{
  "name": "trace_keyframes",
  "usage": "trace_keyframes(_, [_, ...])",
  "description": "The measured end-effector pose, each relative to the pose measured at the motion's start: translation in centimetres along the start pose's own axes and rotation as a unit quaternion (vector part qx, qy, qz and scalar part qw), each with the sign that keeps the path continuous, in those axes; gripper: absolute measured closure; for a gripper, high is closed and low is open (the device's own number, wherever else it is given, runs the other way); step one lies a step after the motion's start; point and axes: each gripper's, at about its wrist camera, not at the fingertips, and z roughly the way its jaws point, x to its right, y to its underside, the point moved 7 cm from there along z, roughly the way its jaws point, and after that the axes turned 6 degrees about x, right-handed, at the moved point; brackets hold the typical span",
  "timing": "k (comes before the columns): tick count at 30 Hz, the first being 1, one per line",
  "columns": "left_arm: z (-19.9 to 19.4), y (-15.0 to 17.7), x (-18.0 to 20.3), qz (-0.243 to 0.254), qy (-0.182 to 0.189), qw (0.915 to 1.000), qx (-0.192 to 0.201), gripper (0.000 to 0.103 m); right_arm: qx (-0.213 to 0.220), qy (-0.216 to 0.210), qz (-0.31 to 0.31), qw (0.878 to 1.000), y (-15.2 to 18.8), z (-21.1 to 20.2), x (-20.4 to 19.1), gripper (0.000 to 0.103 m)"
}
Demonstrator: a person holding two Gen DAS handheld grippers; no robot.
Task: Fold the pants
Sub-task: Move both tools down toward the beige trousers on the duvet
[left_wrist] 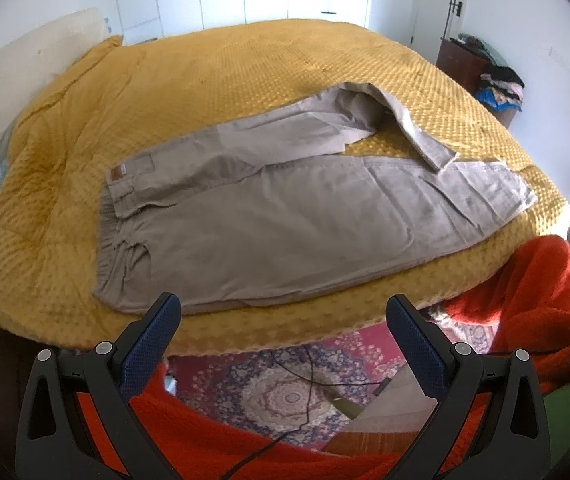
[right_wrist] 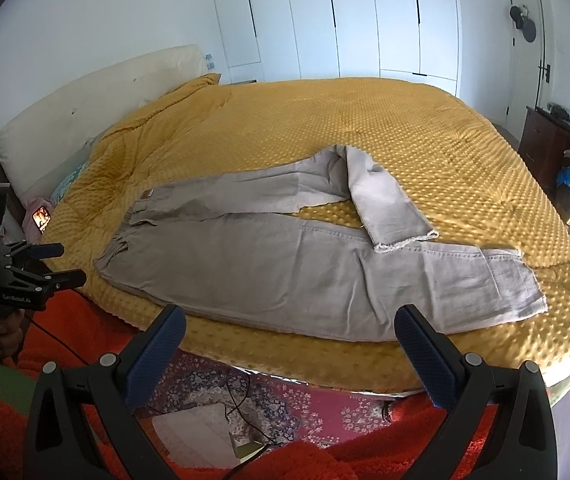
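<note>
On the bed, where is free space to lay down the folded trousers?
The yellow dimpled bedspread is bare between the grey cotton pants and the white wardrobe doors, and right of the bent leg. The near edge is crowded: the pants lie along it.

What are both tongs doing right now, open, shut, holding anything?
Left tongs: open, holding nothing, short of the pants.
Right tongs: open, holding nothing, at the bed's near edge.
</note>
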Motion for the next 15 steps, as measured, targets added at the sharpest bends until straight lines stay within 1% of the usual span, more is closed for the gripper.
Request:
trace_keyframes(4, [0.6, -1.4, 0.2, 0.010, -0.002, 0.9999, 0.013, 0.001, 0.010, -0.014, -0.011, 1.000, -0.7, 0.8, -0.5, 0.000])
trace_keyframes(8, [1.1, -4.0, 1.2, 0.021, 0.006, 0.9990, 0.038, 0.001, 0.010, -0.028, -0.027, 0.999, -1.2, 2.1, -1.3, 0.000])
trace_keyframes(11, [1.5, -5.3, 1.8, 0.024, -0.001, 0.9984, 0.052, 0.001, 0.012, -0.027, -0.037, 0.999, -1.7, 3.0, -1.3, 0.000])
trace_keyframes(12, [2.1, -5.5, 1.9, 0.022, -0.006, 0.9983, 0.053, 0.001, 0.008, -0.023, -0.038, 0.999, -1.7, 3.4, -1.1, 0.000])
trace_keyframes(15, [4.5, -5.4, 1.7, 0.012, -0.016, 0.9992, 0.034, 0.001, -0.024, -0.002, -0.044, 0.999, -1.0, 5.7, 0.5, 0.000])
